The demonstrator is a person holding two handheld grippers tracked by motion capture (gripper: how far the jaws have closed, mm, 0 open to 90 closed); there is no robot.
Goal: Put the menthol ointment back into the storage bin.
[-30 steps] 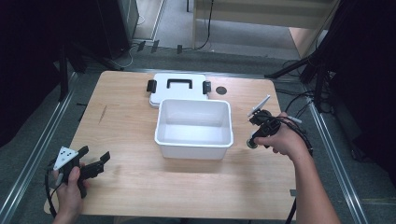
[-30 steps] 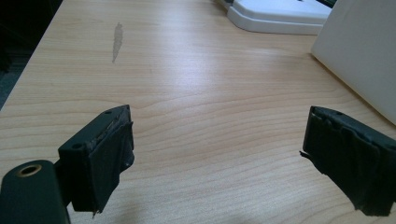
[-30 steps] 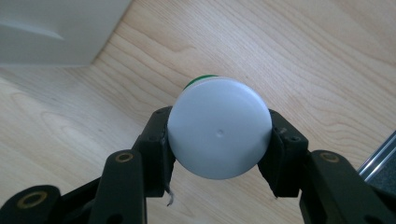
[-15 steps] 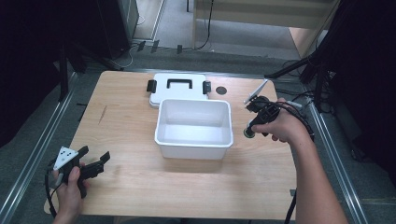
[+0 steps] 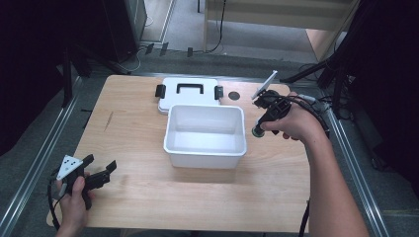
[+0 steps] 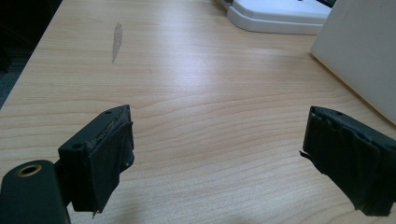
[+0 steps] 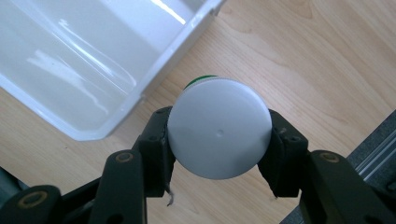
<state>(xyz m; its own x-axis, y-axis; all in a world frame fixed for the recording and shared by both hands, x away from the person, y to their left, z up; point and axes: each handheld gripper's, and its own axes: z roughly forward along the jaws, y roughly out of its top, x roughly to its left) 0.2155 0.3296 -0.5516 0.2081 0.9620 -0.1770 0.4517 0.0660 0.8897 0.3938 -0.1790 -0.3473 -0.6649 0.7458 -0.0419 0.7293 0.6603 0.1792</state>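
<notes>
My right gripper (image 5: 266, 117) hangs above the table just right of the white bin (image 5: 205, 159), shut on a small bottle (image 5: 258, 130) with a green base. In the right gripper view the bottle's round white cap (image 7: 219, 126) is clamped between both pads of the right gripper (image 7: 219, 144), over the bin's corner (image 7: 116, 116). My left gripper (image 5: 99, 173) rests at the table's front left, open with nothing between its fingers. In the left gripper view the left gripper (image 6: 217, 158) has its jaws wide apart over bare wood.
The bin's white lid (image 5: 188, 94), with a black handle and side latches, lies flat behind the bin. A small dark disc (image 5: 234, 95) sits right of it. The bin wall (image 6: 364, 56) and the lid (image 6: 280, 14) stand ahead of the left gripper. Metal rails run along both table sides.
My right hand has lifted the bottle off the table and carried it a little left, toward the bin. The left hand has stayed still.
</notes>
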